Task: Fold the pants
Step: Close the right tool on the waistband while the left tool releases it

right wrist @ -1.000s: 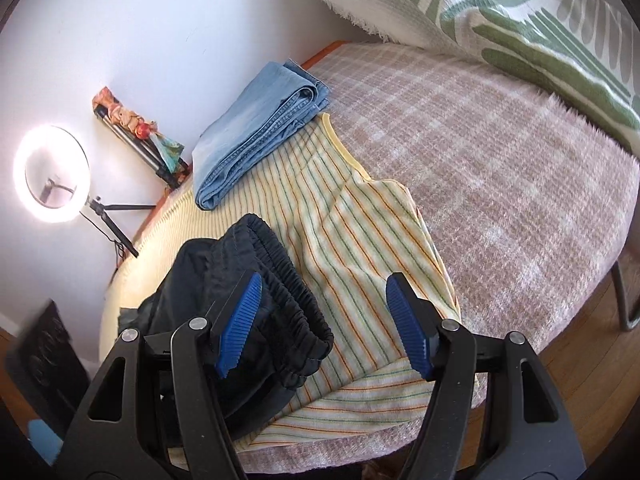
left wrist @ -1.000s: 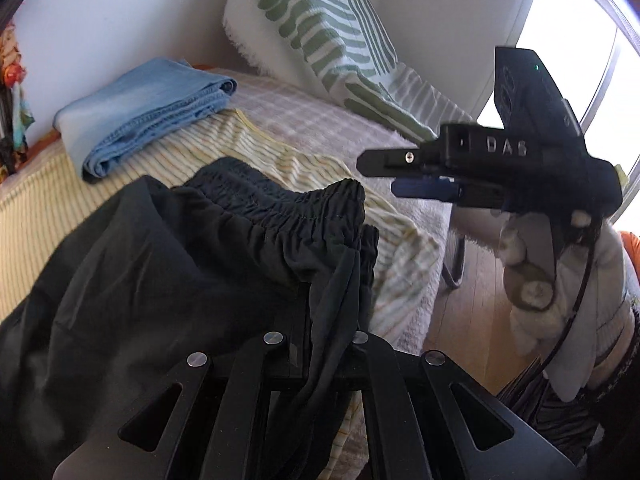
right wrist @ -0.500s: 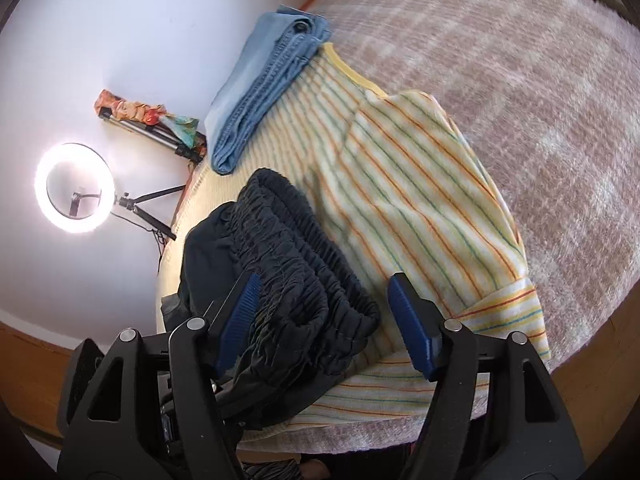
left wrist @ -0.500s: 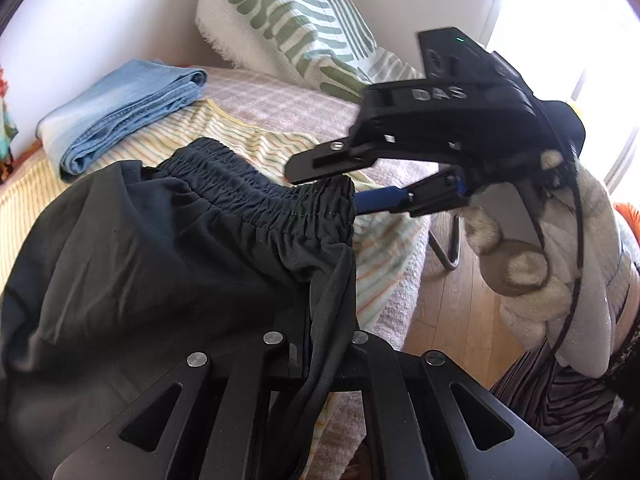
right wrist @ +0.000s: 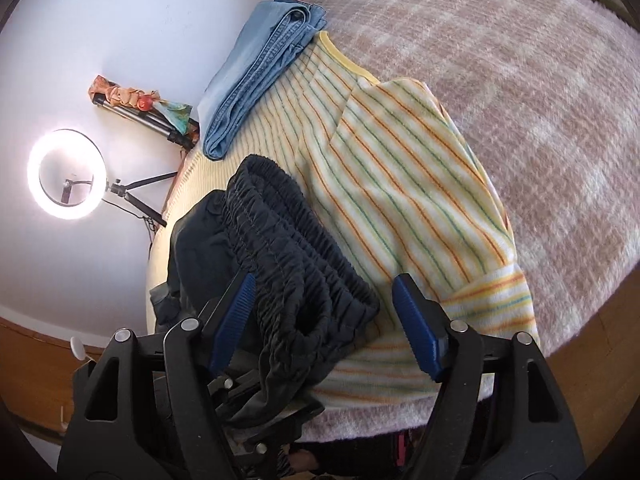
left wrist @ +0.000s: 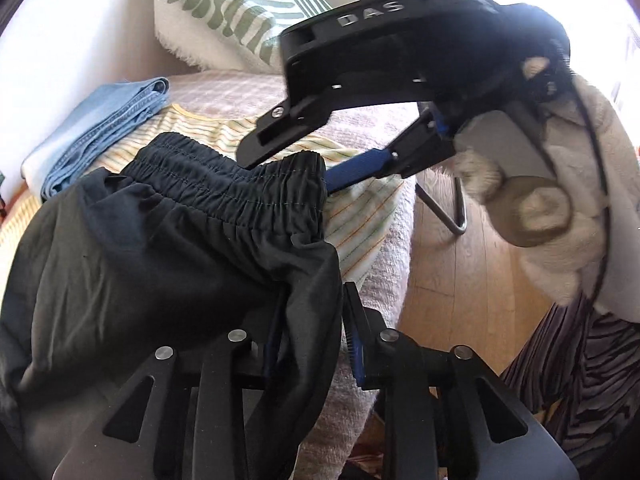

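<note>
1. Pants (left wrist: 168, 248), black, are bunched on a striped towel (right wrist: 400, 184) on the bed (right wrist: 540, 80).
2. Left claw (left wrist: 312, 340) is opening; fabric hangs between its jaws, unpinched.
3. Right claw (right wrist: 324, 320) is released, still widening, straddling the waistband.

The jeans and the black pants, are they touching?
Apart. The right wrist view shows striped blanket between the jeans and the pants.

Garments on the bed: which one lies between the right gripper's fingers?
The black pants, by their gathered elastic waistband, lie between the opening right gripper. The folded blue jeans lie far back near the wall, and the striped yellow top lies flat underneath.
</note>
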### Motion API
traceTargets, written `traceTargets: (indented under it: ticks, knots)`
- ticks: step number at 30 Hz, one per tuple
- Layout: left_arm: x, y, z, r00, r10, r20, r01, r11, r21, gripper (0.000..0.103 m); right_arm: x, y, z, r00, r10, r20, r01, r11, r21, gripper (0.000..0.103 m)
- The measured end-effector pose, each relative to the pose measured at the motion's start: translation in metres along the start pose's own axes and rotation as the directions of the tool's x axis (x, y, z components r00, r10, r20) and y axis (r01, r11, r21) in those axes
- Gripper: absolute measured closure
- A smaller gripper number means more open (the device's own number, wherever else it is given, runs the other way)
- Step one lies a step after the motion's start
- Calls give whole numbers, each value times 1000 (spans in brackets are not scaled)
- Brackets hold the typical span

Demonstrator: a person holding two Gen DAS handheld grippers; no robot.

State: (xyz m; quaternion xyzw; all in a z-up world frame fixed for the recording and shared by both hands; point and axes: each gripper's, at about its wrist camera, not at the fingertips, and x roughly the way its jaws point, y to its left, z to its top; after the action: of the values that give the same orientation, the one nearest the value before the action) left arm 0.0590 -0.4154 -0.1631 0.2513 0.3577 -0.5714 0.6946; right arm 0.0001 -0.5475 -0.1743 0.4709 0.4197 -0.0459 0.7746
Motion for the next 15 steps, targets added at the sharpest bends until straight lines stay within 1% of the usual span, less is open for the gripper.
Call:
traceTargets:
  ticks: [2, 4, 6, 10, 11, 12, 13, 14, 15]
  knots:
    - [0, 4, 0, 1000, -17, 7, 17, 1000, -22, 78, -2, -3, -5, 1000, 10, -4, -10, 1000, 7, 29]
    - [0, 5, 0, 1000, -23, 9, 24, 999, -31, 78, 0, -7, -7, 997, 75, -10, -74, 997, 30, 29]
    - [-3, 3, -2, 1000, -21, 13, 21, 999, -33, 78, 5, -5, -5, 994, 111, -18, -110, 993, 44, 29]
    - [-2, 4, -2, 1000, -23, 17, 24, 998, -57, 78, 15, 6, -5, 994, 107, -13, -107, 994, 19, 29]
    - [-3, 4, -2, 1000, -25, 17, 26, 998, -65, 78, 16, 10, -6, 996, 91, -8, -91, 996, 3, 35]
    - [-5, 5, -1, 1000, -26, 13, 27, 997, -75, 78, 18, 14, -6, 998, 67, -5, -67, 998, -19, 50]
    - [-7, 7, 0, 1000, -30, 1, 30, 996, -86, 78, 19, 19, -7, 999, 33, 3, -33, 998, -53, 61]
    - [-10, 8, 0, 999, -35, -7, 34, 995, -94, 76, 20, 21, -8, 1000, 20, 12, -19, 998, -67, 70]
    - [-21, 11, -2, 999, -48, -10, 47, 992, -115, 75, 19, 23, -8, 999, 28, 25, -26, 997, -71, 72]
